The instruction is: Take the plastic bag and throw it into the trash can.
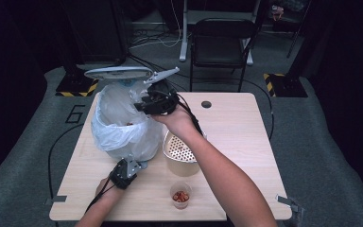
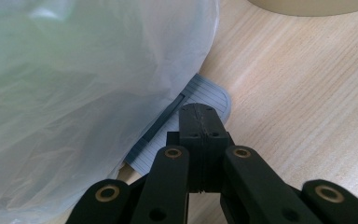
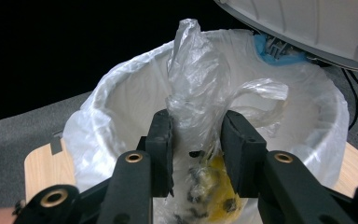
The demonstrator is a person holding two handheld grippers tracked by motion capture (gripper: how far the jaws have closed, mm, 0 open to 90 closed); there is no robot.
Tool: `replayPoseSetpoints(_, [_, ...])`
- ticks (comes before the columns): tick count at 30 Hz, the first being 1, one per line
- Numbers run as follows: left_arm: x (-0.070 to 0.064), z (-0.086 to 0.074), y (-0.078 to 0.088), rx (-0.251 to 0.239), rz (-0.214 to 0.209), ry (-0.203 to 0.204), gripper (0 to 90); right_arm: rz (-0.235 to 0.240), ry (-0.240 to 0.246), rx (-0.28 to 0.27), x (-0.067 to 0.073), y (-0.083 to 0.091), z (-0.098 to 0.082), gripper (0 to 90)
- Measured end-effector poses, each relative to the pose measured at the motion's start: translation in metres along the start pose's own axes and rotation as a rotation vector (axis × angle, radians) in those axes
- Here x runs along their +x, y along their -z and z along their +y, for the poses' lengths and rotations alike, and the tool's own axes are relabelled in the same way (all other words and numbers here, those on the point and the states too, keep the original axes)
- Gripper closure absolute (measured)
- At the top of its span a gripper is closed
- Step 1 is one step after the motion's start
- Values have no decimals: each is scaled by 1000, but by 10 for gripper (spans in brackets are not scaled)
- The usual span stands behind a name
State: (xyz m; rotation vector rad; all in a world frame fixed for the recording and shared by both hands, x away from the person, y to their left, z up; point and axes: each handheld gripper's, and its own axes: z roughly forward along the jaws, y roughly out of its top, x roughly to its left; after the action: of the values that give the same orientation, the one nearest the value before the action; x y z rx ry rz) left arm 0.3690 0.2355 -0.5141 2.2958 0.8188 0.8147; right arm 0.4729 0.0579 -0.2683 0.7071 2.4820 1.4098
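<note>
A bin lined with a white plastic bag (image 1: 116,130) stands at the table's left, its grey lid (image 1: 118,72) raised. My right gripper (image 1: 144,103) hovers over the bin's mouth, shut on a small clear bag (image 3: 193,88) that holds yellow and dark scraps. In the right gripper view this gripper (image 3: 196,135) pinches the bag's neck above the liner's rim (image 3: 121,81). My left gripper (image 1: 131,164) is shut at the bin's foot. Its closed tips (image 2: 201,116) rest on the ribbed grey pedal (image 2: 209,93), beside the liner (image 2: 74,93).
A beige bowl with a perforated insert (image 1: 182,153) sits right of the bin, under my right forearm. A small cup of reddish pieces (image 1: 181,195) stands near the front edge. The table (image 1: 246,142) has a cable hole (image 1: 206,104). A folding chair (image 1: 220,42) is behind.
</note>
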Motion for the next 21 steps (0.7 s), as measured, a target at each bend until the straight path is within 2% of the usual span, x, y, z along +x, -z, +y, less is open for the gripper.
replayPoseSetpoints(1, [0,0,0,0,0,0,900,3,3,7,-1,-2,1,653])
replayPoseSetpoints(2, [-2,-1,-2,-26,30,5,900,-4,0,10,-1,-7,2,652])
replayPoseSetpoints(3, [-1,-1,-1,-13,26,5,900,-4,0,10,-1,-7,2,652])
replayPoseSetpoints(4, [0,0,-1,-8,3,5,900,-9,-7,10,-1,-11,3,652])
replayPoseSetpoints(6, [0,0,-1,-7,1,8,900,-15,-7,18,-1,-17,4,652])
replayPoseSetpoints(12, [0,0,-1,-7,0,8,900,-21,-5,25,0,-28,4,639])
replayPoseSetpoints(13, [-1,-1,-2,-18,25,9,900,-19,-2,26,0,-29,4,629])
replayPoseSetpoints(14, [-1,-1,-2,-21,22,10,900,-24,-5,27,1,-30,4,610])
replayPoseSetpoints(15, [0,0,-1,-6,-1,7,900,-25,-9,27,2,-31,4,575])
replayPoseSetpoints(18, [0,0,-1,-6,0,7,900,-26,-12,5,4,-32,4,381])
replayPoseSetpoints(21, [0,0,-1,-7,0,7,900,-28,-16,-7,5,-31,5,353])
